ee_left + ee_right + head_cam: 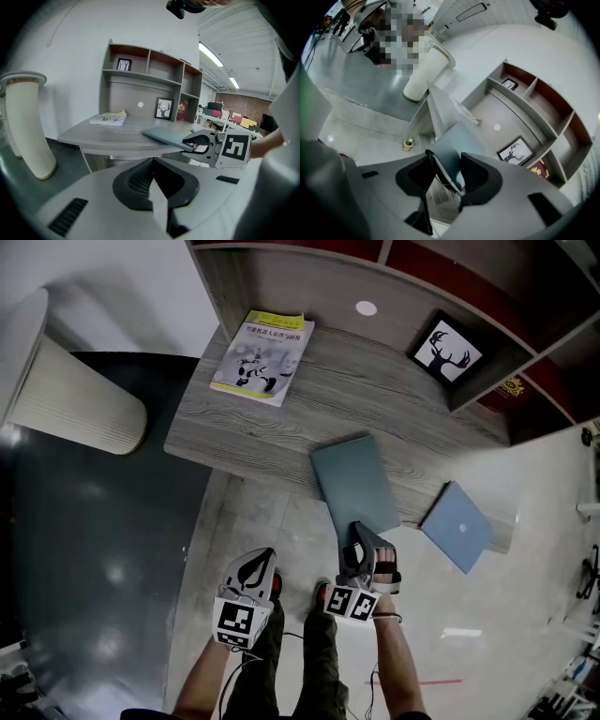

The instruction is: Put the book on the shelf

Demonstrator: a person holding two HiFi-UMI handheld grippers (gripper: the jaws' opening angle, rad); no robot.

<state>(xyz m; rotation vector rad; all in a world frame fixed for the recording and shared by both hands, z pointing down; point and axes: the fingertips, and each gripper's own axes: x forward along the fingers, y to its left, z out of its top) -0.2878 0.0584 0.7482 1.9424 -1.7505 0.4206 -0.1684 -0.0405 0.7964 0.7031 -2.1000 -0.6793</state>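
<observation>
Right gripper (362,536) pinches the teal book (352,479) at its near edge. It looks stiff, light, maybe slippery. Left gripper (255,564) is closed, empty.

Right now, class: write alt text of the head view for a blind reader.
The right gripper clamps the near edge of a thin slate-blue book overhanging a grey wooden desk; the left gripper hangs empty beside it.

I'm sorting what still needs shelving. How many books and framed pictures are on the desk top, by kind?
Books: 3 (white-and-yellow book, teal book, blue book)
Framed pictures: 1 (deer picture)
Total: 4
</observation>
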